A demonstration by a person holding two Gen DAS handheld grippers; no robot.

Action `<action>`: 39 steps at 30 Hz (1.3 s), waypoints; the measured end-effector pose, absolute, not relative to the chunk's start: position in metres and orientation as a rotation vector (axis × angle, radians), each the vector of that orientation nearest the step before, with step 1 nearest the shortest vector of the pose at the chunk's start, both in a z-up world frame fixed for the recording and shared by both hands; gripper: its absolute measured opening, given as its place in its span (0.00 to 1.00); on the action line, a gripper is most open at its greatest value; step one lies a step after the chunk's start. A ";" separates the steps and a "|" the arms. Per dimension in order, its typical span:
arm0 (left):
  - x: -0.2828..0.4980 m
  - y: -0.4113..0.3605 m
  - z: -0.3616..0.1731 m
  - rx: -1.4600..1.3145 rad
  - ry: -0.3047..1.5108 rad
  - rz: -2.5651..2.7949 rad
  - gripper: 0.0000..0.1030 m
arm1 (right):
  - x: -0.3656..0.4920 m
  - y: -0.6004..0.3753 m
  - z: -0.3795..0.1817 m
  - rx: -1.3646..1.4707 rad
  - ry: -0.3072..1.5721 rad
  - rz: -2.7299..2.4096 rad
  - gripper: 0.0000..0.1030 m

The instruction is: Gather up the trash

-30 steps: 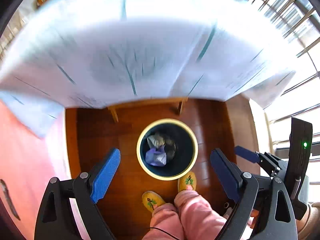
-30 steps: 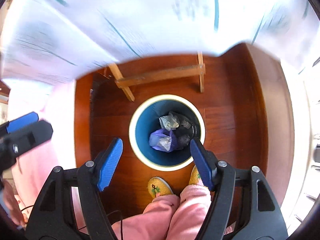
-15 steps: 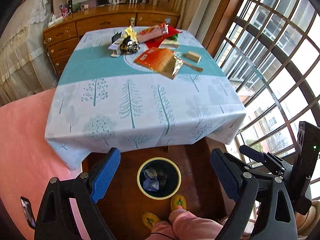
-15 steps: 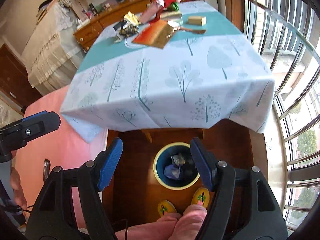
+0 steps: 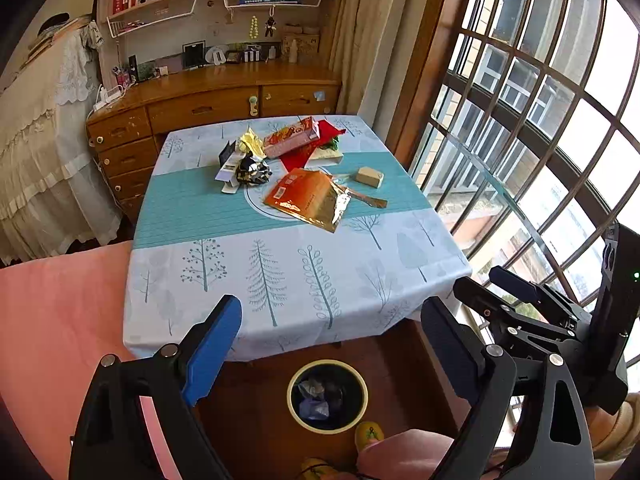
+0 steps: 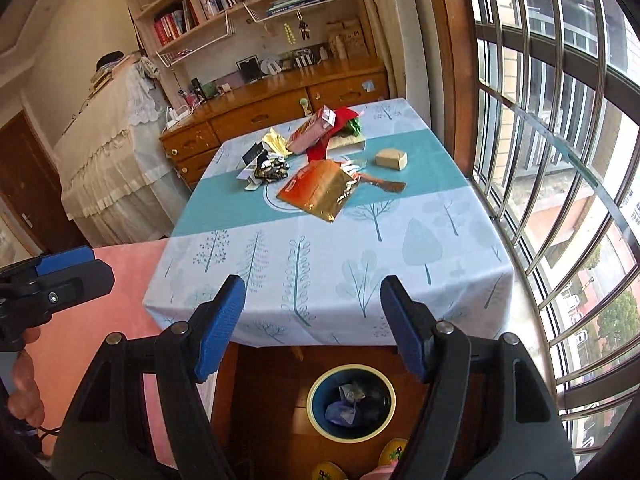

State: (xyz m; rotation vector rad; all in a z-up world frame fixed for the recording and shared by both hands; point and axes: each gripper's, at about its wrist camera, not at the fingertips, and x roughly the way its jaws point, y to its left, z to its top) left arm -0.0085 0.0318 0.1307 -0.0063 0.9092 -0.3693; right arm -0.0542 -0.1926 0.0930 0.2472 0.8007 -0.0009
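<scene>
The worktop (image 5: 280,280), draped in a tree-print cloth, now fills the middle of both views, where a second ago only its blurred underside and the floor showed; both cameras have lifted from the bin to table height. Low in the frame, the round bin (image 5: 327,397) stands on the wood floor with crumpled scraps already inside. On the cloth, upper centre, the remaining trash waits: an orange-gold foil bag (image 5: 308,198), a pink carton (image 5: 292,138), a crumpled dark wrapper (image 5: 253,171) and a small tan box (image 5: 370,177). The left gripper (image 5: 332,348) and right gripper (image 6: 312,328) both have jaws spread wide with nothing between them, so a drop looks finished and another pickup comes next.
</scene>
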 end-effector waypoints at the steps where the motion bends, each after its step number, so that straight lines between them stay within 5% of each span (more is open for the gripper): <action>1: -0.004 0.032 0.132 -0.011 0.904 -0.362 0.90 | -0.052 -0.193 0.097 0.241 0.791 -0.002 0.66; 13: 0.129 0.006 0.078 -0.041 1.025 -0.183 0.88 | 0.079 -0.260 0.055 0.193 0.801 0.016 0.65; 28: 0.384 -0.133 -0.050 -0.168 1.270 -0.052 0.87 | 0.330 -0.366 -0.071 -0.010 1.021 0.206 0.65; 39: 0.442 -0.139 -0.116 -0.217 1.423 0.104 0.79 | 0.385 -0.365 -0.140 -0.061 1.129 0.331 0.65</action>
